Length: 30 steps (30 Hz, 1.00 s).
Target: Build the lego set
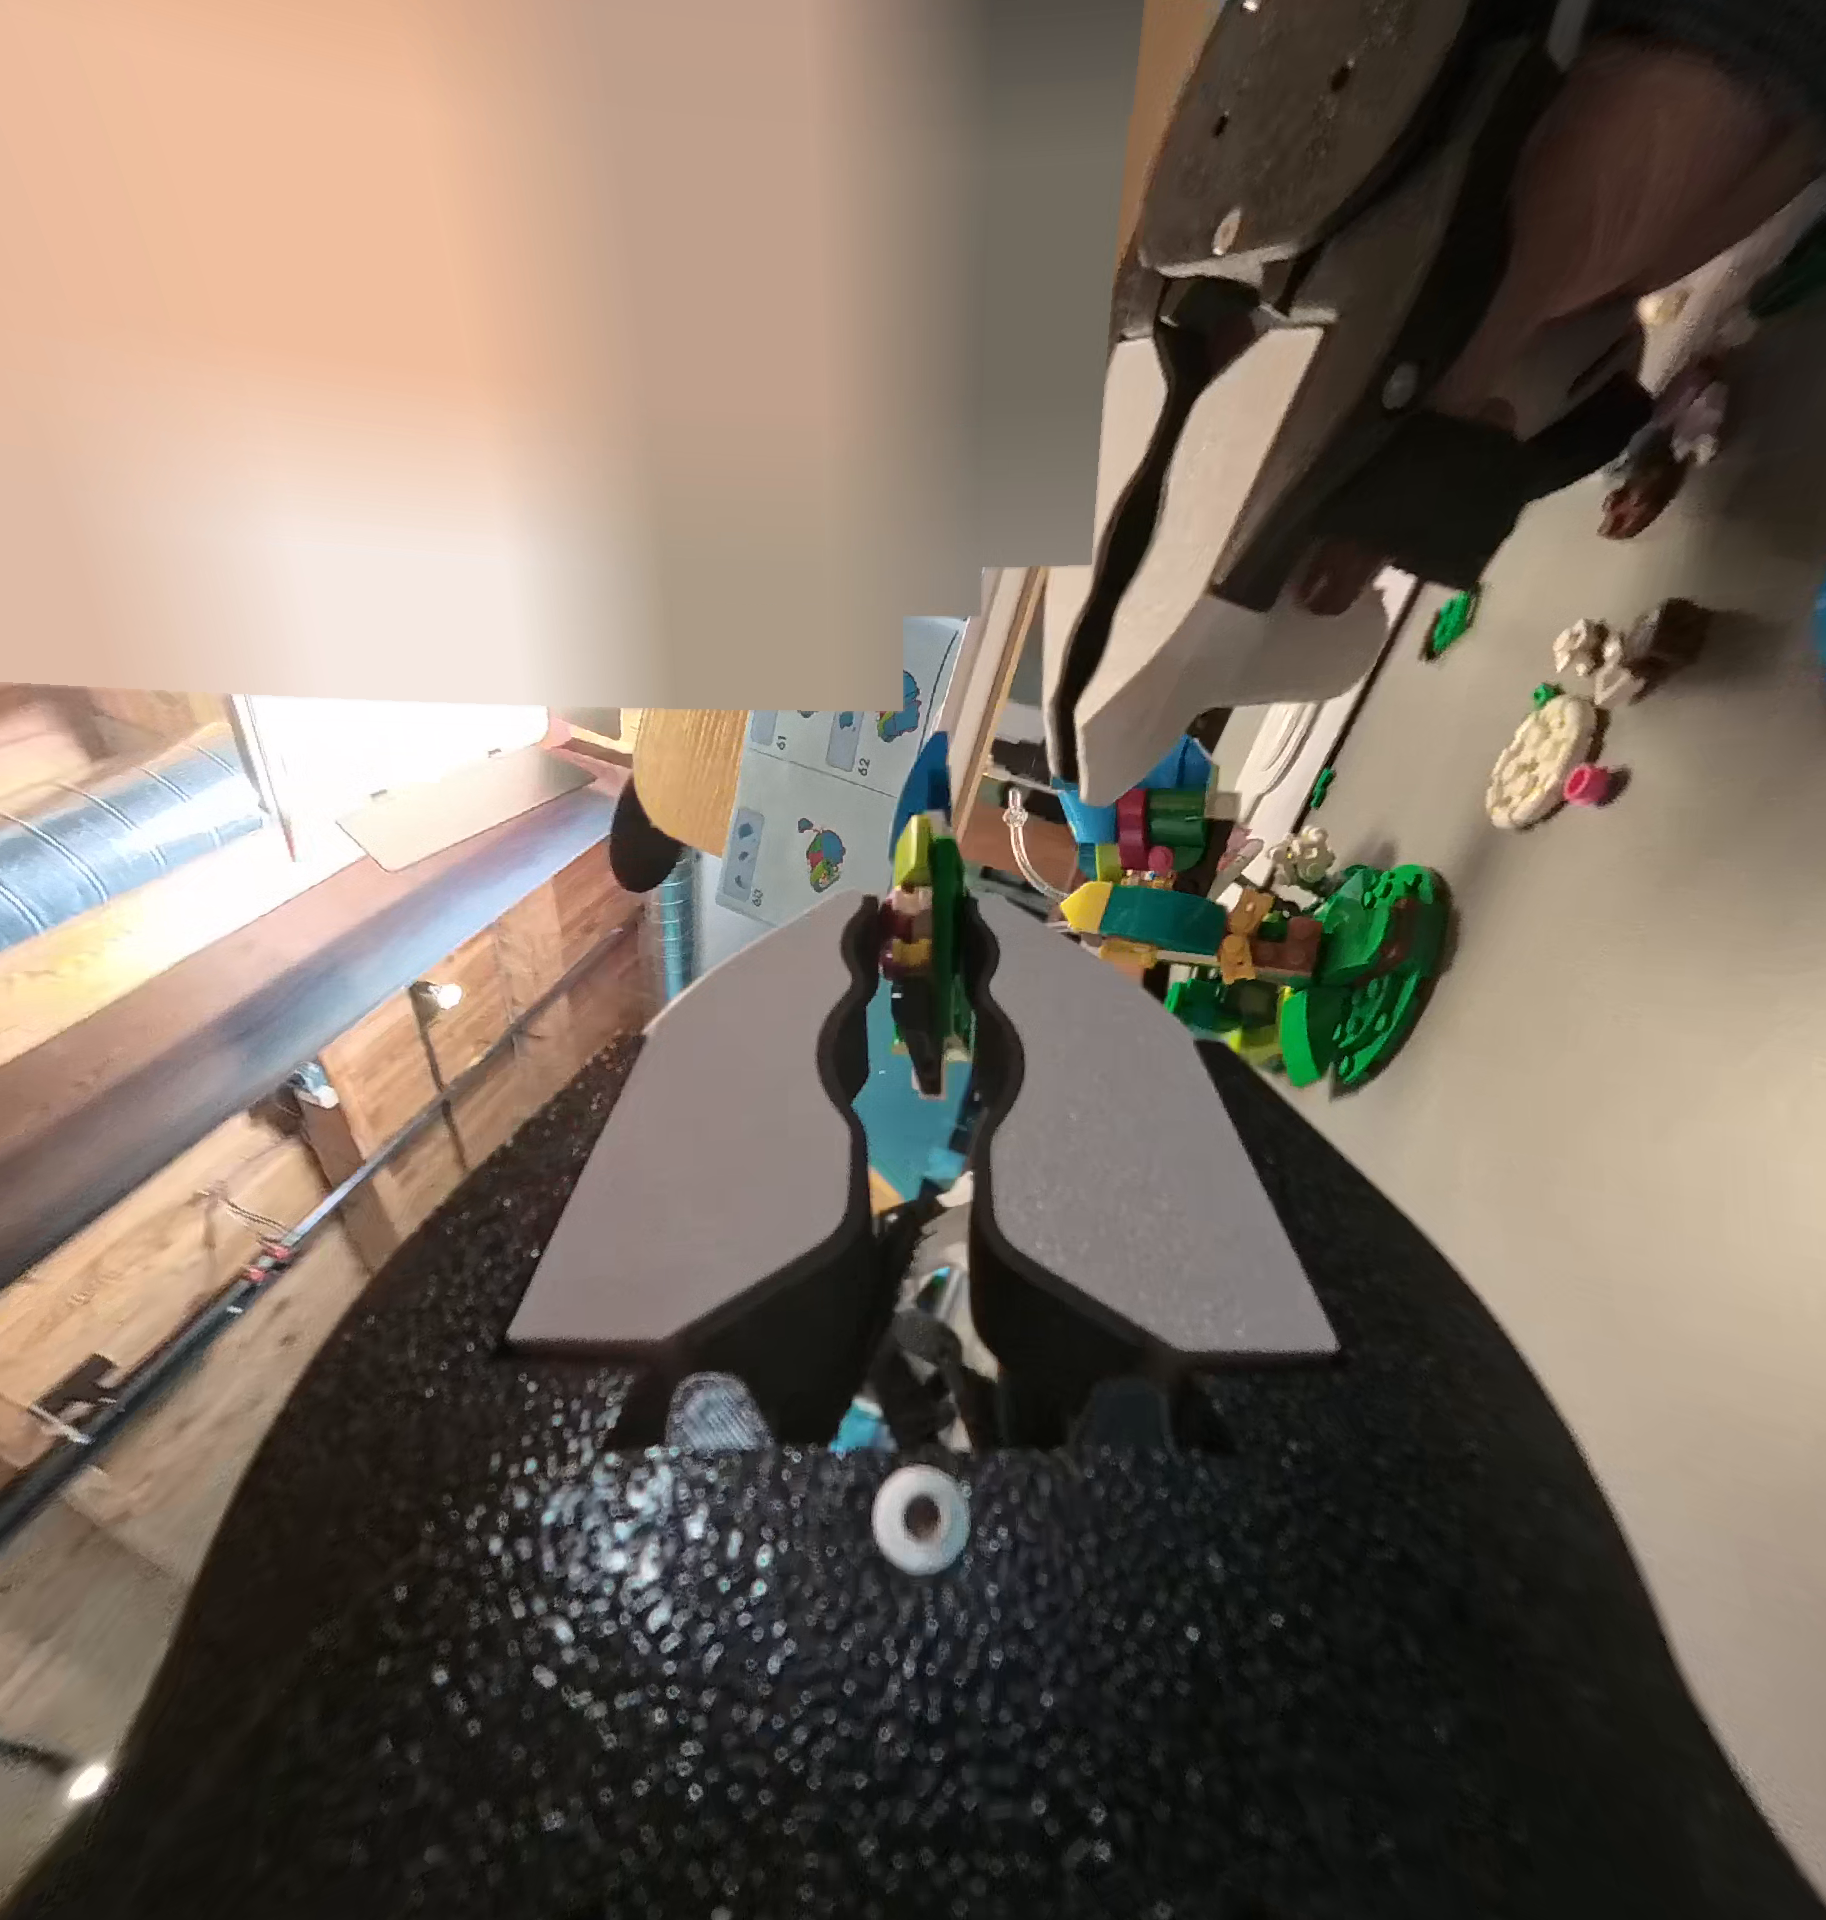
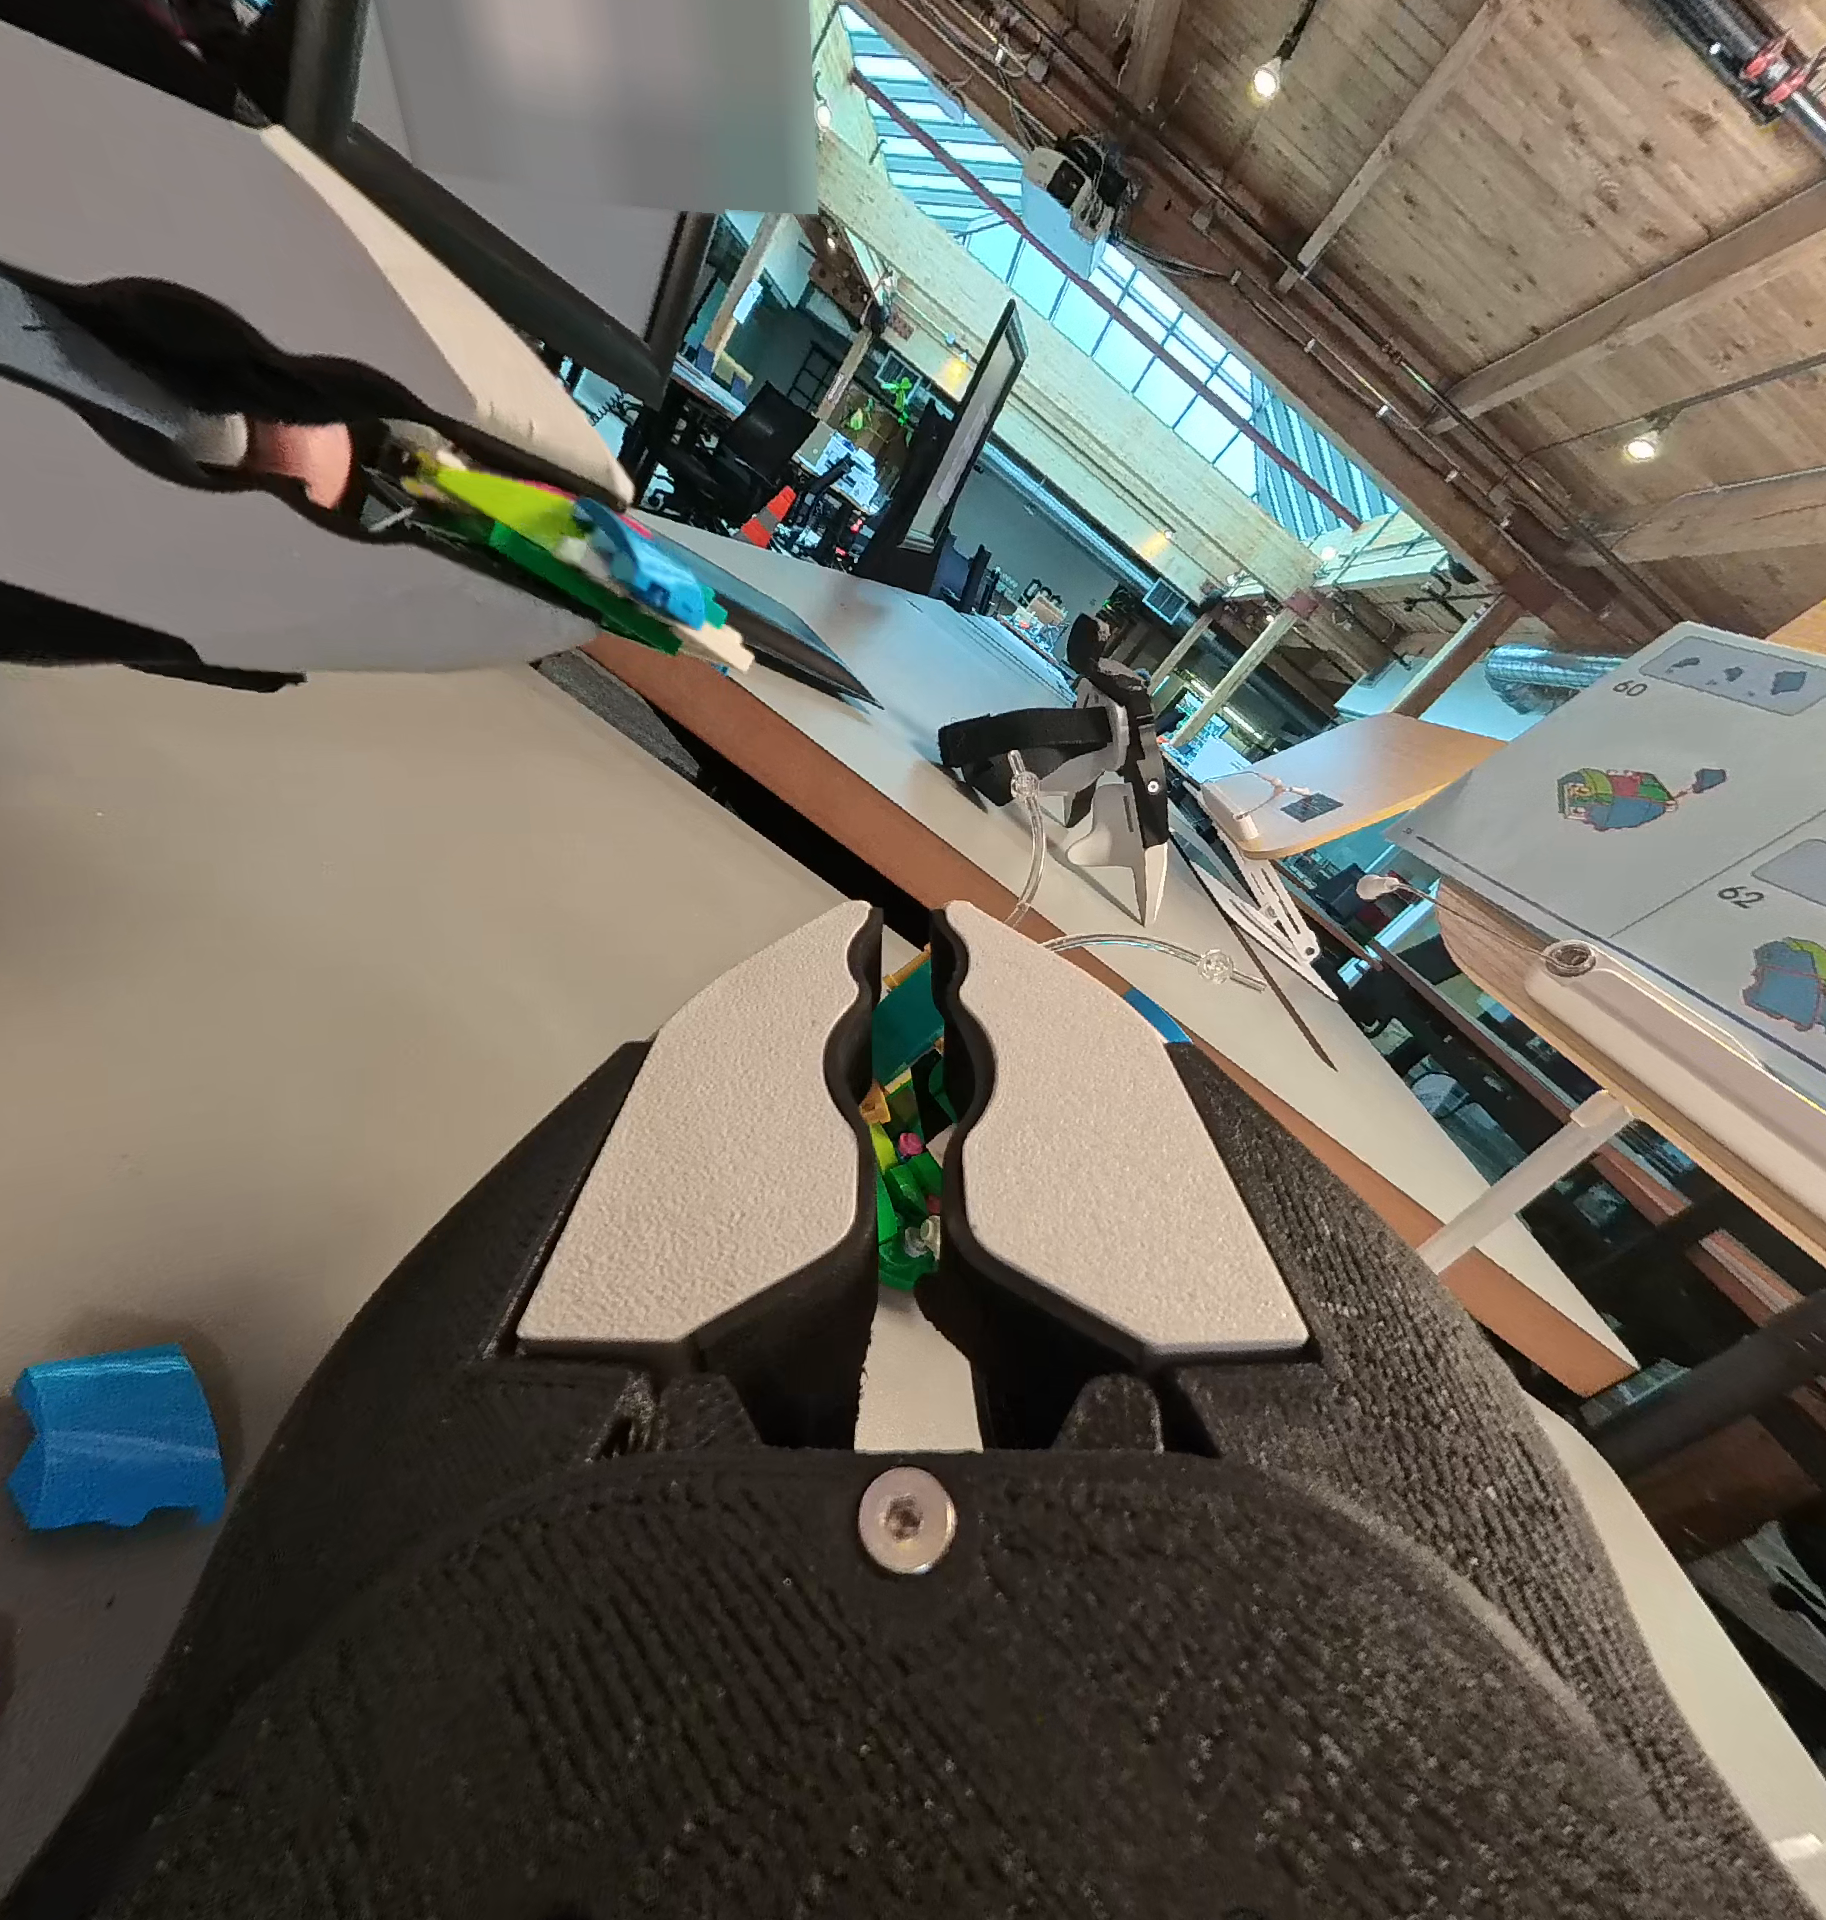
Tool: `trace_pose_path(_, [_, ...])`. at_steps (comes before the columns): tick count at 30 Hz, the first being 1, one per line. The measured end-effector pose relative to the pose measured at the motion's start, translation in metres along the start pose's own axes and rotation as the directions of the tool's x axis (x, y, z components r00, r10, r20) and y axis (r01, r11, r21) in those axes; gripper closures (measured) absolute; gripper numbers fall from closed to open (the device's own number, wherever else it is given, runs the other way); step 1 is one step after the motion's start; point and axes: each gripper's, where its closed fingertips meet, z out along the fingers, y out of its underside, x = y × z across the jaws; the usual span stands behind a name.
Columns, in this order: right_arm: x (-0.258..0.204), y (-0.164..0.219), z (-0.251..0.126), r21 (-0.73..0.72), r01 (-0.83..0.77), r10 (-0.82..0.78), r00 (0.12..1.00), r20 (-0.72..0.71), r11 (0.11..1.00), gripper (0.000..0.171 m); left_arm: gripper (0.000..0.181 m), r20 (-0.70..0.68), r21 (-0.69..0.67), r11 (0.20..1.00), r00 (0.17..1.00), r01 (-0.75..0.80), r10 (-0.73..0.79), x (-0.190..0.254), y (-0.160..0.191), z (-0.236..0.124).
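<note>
My left gripper [image 1: 924,914] is shut on a small green, lime and dark lego sub-assembly [image 1: 930,935] and holds it in the air. It also shows at the upper left of the right wrist view [image 2: 608,561], with the sub-assembly [image 2: 535,520] sticking out past its tips. The colourful lego model [image 1: 1179,914] stands on a round green base [image 1: 1387,997] on the grey table. My right gripper [image 1: 1075,769] comes down on the model's top by a blue piece, jaws almost closed on it. In its own view [image 2: 906,920] the model [image 2: 904,1195] shows through the narrow gap.
The open instruction booklet [image 2: 1719,831] stands behind the model. Loose pieces lie on the table: a cream round plate [image 1: 1537,769], a pink stud [image 1: 1589,784], brown bits [image 1: 1667,634], a blue block [image 2: 119,1434]. A spare gripper [image 2: 1106,769] lies on the far table.
</note>
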Motion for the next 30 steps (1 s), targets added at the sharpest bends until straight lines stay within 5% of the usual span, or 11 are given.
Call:
trace_pose_path(9, [0.000, 0.000, 0.000, 0.000, 0.001, -0.001, 1.000, 0.000, 1.000, 0.165, 0.167, 0.000, 0.038, 0.959, 0.960, -0.281, 0.281, 0.016, -0.021, -0.001])
trace_pose_path(30, [-0.001, 0.000, 0.000, -0.002, 0.002, -0.002, 1.000, 0.004, 1.000, 0.165, 0.167, -0.014, 0.056, 0.956, 0.957, -0.289, 0.290, 0.020, -0.024, -0.002])
